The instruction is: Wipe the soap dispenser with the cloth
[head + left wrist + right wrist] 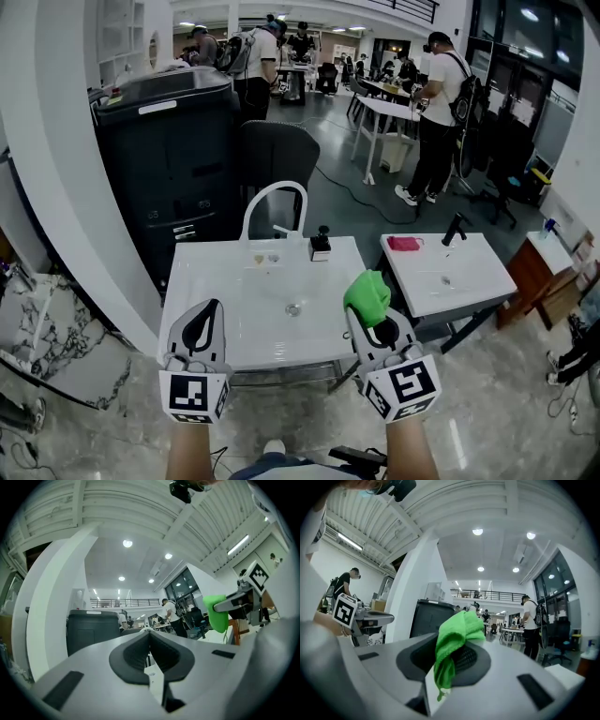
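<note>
Head view showed the soap dispenser [321, 246] standing upright at the far edge of the white desk [206, 281], behind the basin. The right tool [373, 319] was clamped on the green cloth [367, 295] above the desk's near right corner. The dispenser lay ahead of it and slightly to its left, well apart. The left tool [208, 314], clenched on nothing, sat farther off, so the right tool was the nearer.
</note>
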Demonstrator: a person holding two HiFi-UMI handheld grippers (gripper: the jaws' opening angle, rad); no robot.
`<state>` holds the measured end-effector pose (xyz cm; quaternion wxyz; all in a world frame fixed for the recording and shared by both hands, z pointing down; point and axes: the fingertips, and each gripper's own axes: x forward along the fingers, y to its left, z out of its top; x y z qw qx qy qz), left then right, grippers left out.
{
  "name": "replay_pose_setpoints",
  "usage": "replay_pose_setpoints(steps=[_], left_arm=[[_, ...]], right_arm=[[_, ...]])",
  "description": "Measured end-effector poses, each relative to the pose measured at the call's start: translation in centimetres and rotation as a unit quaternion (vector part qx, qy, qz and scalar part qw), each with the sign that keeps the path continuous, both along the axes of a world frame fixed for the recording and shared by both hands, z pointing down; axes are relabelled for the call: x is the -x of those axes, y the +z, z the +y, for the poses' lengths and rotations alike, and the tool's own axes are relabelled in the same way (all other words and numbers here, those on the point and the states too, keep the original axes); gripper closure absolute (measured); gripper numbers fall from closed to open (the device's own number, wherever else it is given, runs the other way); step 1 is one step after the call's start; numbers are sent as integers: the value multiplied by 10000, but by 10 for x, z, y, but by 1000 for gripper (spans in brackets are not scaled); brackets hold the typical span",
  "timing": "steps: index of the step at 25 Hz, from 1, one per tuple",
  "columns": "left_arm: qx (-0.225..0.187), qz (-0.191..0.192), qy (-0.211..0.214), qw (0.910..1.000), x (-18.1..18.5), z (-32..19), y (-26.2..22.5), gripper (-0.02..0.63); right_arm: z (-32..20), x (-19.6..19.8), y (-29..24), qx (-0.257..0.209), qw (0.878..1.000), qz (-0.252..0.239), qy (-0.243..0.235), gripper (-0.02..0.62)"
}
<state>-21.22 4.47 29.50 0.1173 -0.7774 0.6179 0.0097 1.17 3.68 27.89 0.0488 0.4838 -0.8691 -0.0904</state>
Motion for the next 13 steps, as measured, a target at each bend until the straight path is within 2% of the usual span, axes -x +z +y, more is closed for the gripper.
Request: replay_pose_setpoints(steps=[13], left_arm=[[-275,84,-306,9991,2,22,-24,591]], right_arm=[[9,-13,0,-118,9999,-39,119,520]])
